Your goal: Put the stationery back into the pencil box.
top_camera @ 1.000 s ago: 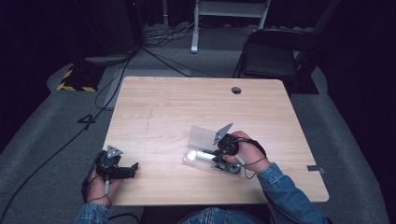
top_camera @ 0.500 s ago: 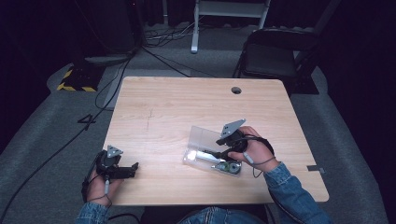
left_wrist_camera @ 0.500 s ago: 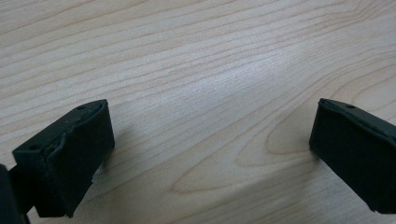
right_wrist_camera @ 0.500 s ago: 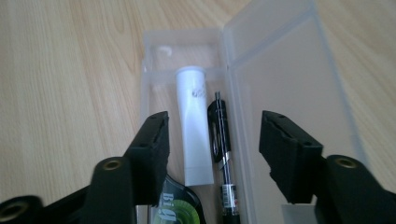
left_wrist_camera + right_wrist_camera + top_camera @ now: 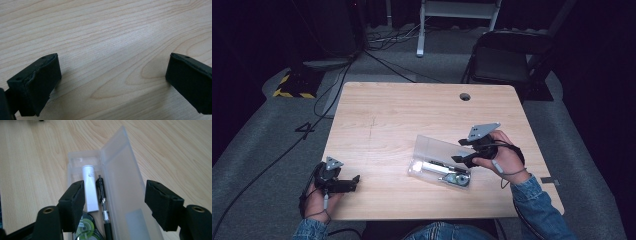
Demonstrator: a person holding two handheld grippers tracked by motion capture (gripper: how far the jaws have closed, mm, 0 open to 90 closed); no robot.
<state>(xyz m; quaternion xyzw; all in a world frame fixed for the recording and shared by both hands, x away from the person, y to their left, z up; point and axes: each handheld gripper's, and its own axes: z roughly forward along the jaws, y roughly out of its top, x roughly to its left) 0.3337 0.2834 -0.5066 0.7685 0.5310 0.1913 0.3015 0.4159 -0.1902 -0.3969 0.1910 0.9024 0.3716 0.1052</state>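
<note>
The right gripper (image 5: 462, 150) had lifted, jaws just opening, nothing between them; below lay the clear plastic hinged pencil case (image 5: 110, 195) (light, slippery, best taken across its walls). The left gripper (image 5: 112, 82) stood spread.

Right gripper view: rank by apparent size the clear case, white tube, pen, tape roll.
1. clear case, by far the largest.
2. pen, long and thin, cut off at the frame's bottom edge.
3. white tube, shorter, thicker.
Tape roll: mostly hidden, can't rank.
</note>
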